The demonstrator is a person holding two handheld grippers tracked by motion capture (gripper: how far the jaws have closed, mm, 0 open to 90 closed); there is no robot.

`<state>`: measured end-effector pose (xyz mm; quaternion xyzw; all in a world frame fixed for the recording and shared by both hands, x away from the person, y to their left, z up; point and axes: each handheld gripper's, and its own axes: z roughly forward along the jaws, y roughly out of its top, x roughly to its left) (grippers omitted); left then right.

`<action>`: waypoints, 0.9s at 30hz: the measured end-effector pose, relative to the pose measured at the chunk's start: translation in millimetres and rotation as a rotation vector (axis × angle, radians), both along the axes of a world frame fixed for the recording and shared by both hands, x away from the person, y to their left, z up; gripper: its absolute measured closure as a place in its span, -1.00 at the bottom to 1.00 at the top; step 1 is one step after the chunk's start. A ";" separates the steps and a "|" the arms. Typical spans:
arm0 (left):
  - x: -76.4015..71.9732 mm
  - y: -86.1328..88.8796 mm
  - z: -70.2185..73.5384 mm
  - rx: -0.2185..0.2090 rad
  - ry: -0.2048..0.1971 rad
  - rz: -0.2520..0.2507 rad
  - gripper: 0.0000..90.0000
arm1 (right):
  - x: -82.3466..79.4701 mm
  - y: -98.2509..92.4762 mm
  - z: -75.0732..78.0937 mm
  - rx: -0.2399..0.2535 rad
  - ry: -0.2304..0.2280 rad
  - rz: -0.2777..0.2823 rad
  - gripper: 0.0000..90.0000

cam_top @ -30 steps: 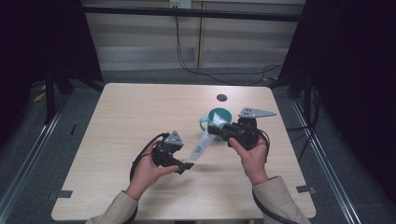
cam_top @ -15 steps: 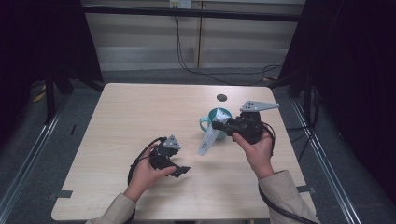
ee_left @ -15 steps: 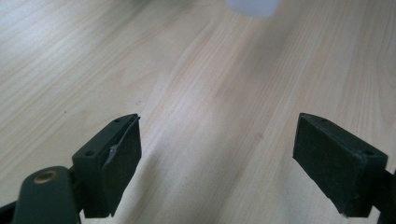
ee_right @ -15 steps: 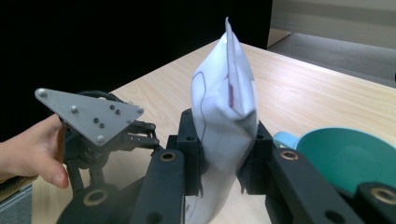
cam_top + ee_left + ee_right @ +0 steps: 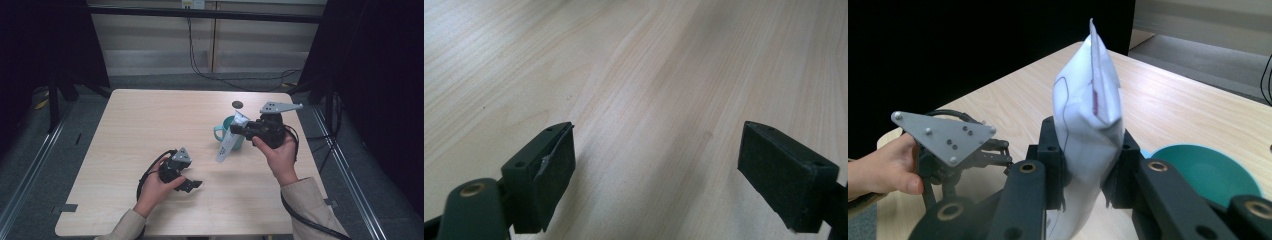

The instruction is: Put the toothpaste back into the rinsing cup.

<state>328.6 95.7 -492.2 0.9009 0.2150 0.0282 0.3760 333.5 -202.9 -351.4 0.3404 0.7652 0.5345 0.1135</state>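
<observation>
Pouch (image 5: 227, 145) work first: left of the teal mug (image 5: 225, 131) we rest our left gripper (image 5: 189, 184) low over the table (image 5: 150, 120), jaws spread and empty. Our right gripper (image 5: 239, 129) pinches the white pouch, which hangs just left of the mug's rim. We should probably keep that squeeze firm and guide the pouch squarely over the mug.

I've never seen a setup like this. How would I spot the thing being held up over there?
Start at the wooden table and find the teal mug near its far right. Just above it, the right gripper clamps a white pouch: flat, soft and slanted, unlike the round mug.
</observation>
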 end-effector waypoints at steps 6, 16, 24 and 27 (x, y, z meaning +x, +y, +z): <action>-0.5 0.9 -5.2 0.000 -0.002 0.005 -0.66 | 2.3 -5.3 3.6 -0.001 -0.002 -0.011 0.63; -2.2 3.9 -11.7 0.002 -0.027 0.000 -0.66 | 5.0 -10.4 11.3 0.000 -0.012 -0.019 0.63; -5.7 6.2 -16.0 -0.002 -0.086 -0.024 -0.67 | 6.6 -14.7 19.0 -0.002 -0.021 -0.024 0.63; -6.8 6.7 -17.7 -0.023 -0.090 -0.013 -0.68 | 7.0 -15.6 22.4 -0.006 -0.022 -0.026 0.63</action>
